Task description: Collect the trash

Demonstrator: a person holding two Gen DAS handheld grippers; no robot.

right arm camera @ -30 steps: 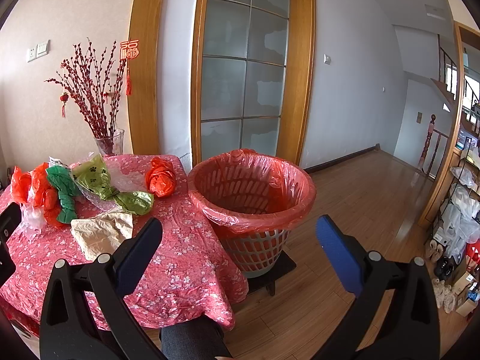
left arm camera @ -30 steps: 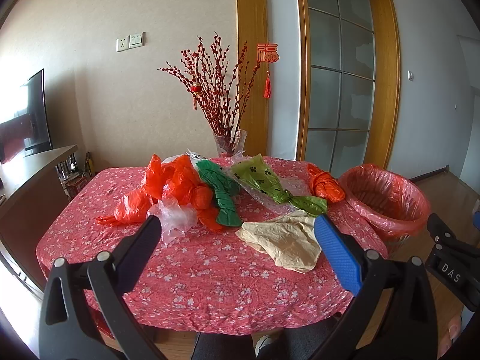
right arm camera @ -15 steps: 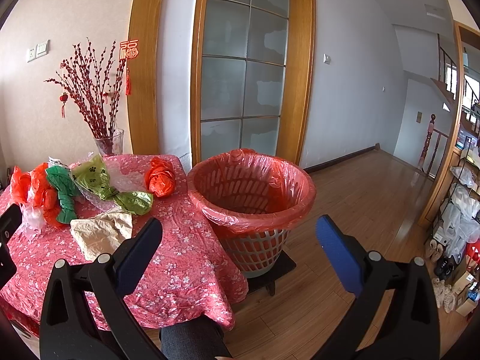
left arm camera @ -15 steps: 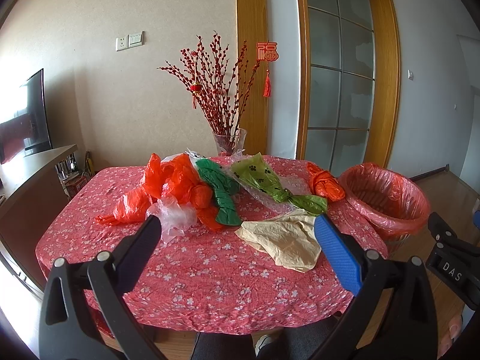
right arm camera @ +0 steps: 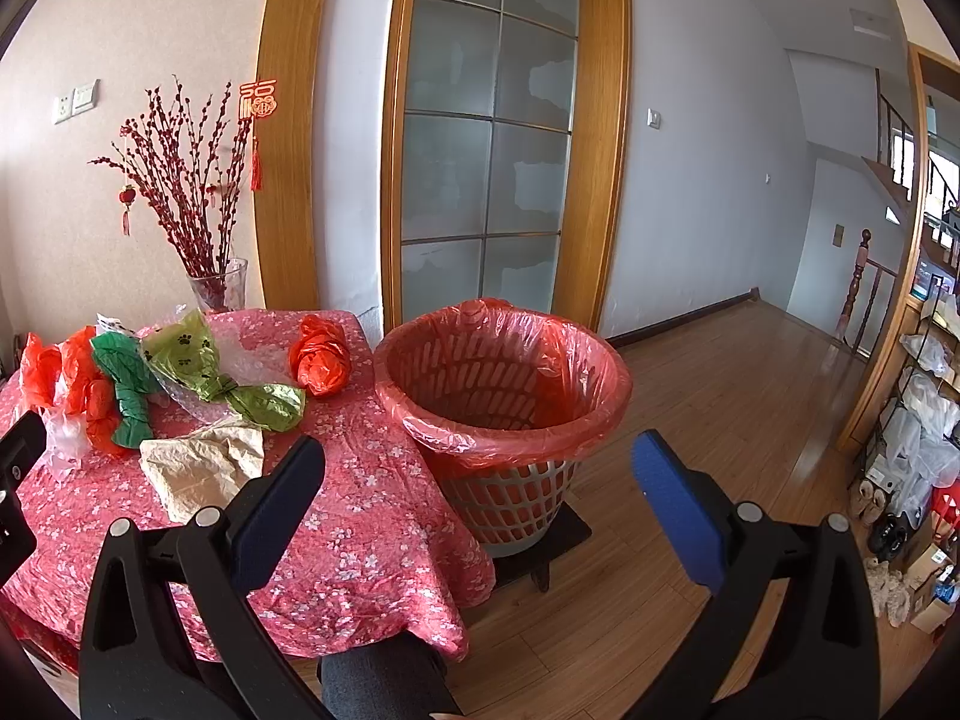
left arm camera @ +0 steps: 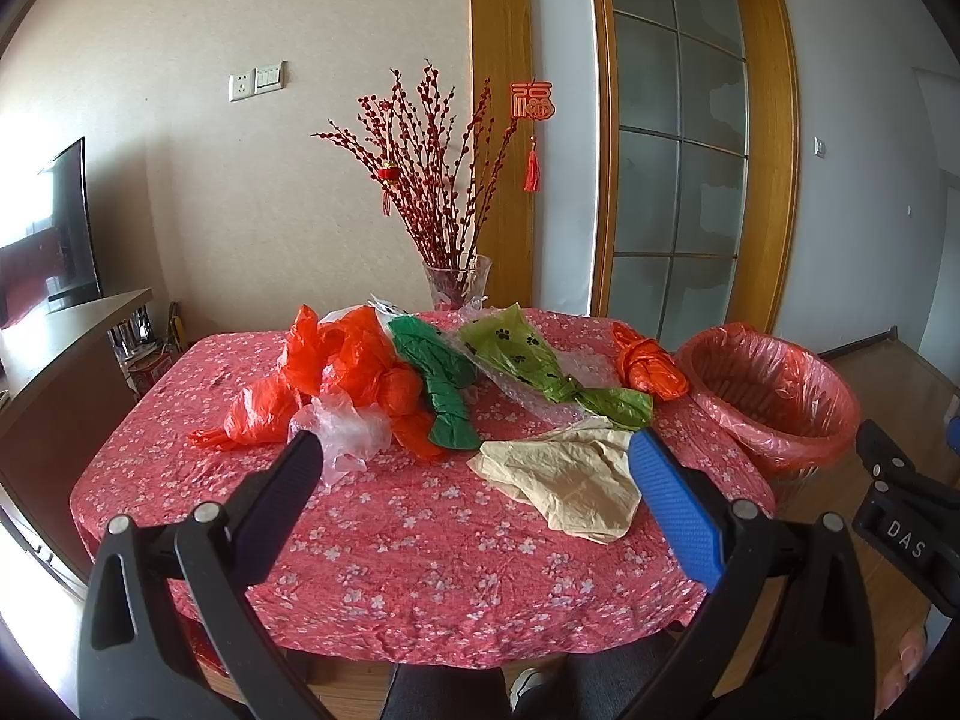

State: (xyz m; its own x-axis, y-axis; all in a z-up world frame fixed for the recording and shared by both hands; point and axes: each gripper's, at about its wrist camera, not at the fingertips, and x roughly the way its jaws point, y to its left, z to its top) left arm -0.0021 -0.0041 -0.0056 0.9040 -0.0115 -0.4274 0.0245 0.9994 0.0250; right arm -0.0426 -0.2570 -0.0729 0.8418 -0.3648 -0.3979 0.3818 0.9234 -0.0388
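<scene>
Crumpled plastic bags lie on a table with a red flowered cloth [left arm camera: 420, 546]: orange bags [left arm camera: 336, 372], a green bag [left arm camera: 438, 378], a light green paw-print bag [left arm camera: 528, 360], a clear bag [left arm camera: 348, 426], a beige bag [left arm camera: 570, 480] and a knotted orange bag [left arm camera: 648, 363]. A basket lined with a red bag [right arm camera: 504, 384] stands on the floor right of the table. My left gripper [left arm camera: 474, 450] is open and empty above the table's near side. My right gripper [right arm camera: 480, 456] is open and empty in front of the basket [left arm camera: 774, 390].
A glass vase of red branches [left arm camera: 456, 282] stands at the table's far edge. A dark cabinet with a TV [left arm camera: 54, 324] is at the left. A glass door [right arm camera: 486, 180] is behind the basket. Shelves with shoes and bags [right arm camera: 918, 450] are at the right.
</scene>
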